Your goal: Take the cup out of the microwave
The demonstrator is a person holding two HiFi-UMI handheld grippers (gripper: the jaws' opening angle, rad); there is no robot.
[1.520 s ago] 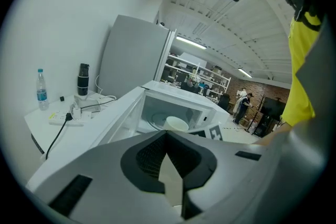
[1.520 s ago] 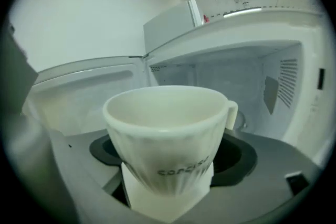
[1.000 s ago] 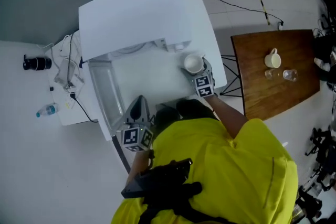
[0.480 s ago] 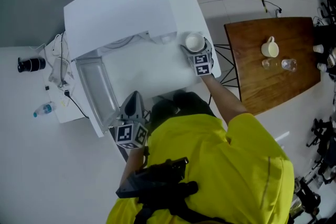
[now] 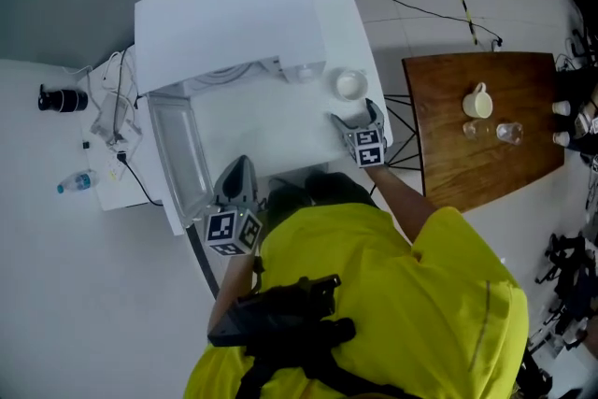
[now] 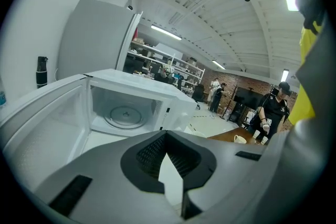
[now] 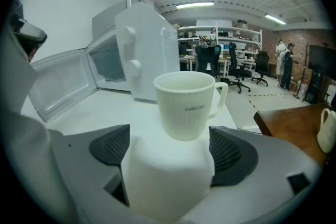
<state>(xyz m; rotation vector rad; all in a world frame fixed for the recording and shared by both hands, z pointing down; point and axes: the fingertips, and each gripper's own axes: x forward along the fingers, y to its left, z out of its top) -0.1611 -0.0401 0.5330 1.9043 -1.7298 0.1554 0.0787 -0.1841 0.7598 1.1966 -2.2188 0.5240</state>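
Step (head view): the cup (image 5: 349, 85) is judged already out, standing on the worktop (image 5: 271, 121) near its right edge, beside the open microwave (image 5: 224, 14). Any pull-away is best made straight back, jaws kept wide, so the cup is not nudged.
Right claw (head view): the right claw (image 5: 355, 115) is held just short of the cup.
Left claw (left gripper view): the left claw (image 6: 169, 165) has its jaws all but together, with nothing gripped.
Right claw (right gripper view): jaws are spread wide and nothing is clamped. The cup stands upright just beyond them, seemingly untouched.

Head view looks steeply down; both gripper views face the microwave (image 5: 234, 14) closely.
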